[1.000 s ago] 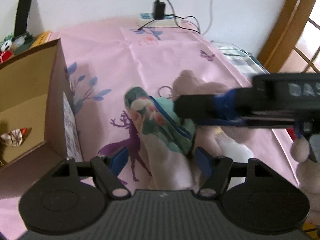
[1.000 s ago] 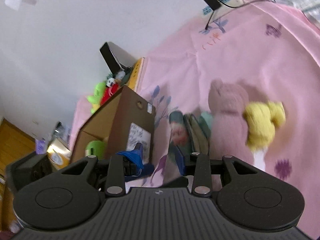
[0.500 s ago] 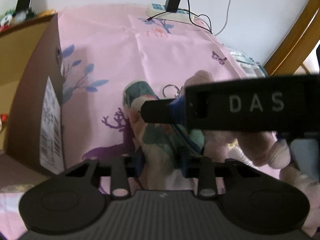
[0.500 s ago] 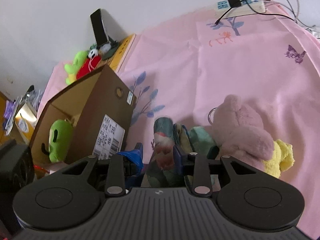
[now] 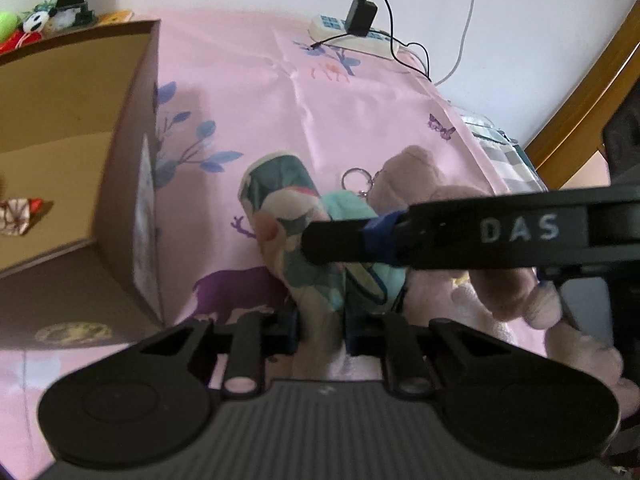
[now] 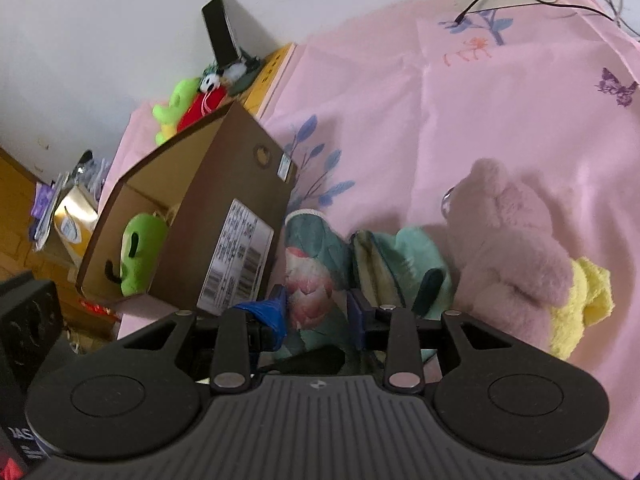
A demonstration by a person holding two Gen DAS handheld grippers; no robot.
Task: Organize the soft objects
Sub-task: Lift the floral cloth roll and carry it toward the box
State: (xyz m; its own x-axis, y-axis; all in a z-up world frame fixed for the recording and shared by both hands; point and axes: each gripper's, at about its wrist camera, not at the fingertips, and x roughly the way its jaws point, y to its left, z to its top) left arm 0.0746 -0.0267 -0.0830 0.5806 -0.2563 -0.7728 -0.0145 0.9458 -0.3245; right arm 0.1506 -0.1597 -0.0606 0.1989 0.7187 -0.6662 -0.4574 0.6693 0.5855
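Note:
A soft floral fabric piece in green and pink lies on the pink sheet, with a teal plush item beside it. My left gripper is closing, and its pads pinch the near end of the floral piece. My right gripper has the same floral piece between its blue pads, which touch it while the jaws ease open slightly. One right finger crosses the left wrist view above the piece. A pink plush bear with a yellow part lies to the right.
An open cardboard box stands left of the floral piece and holds a green plush. More toys sit behind it. A power strip with cables lies at the far edge by the wall.
The left jaws have narrowed from wide apart to pinching the floral piece. The right gripper swung in over the piece and took it between its pads.

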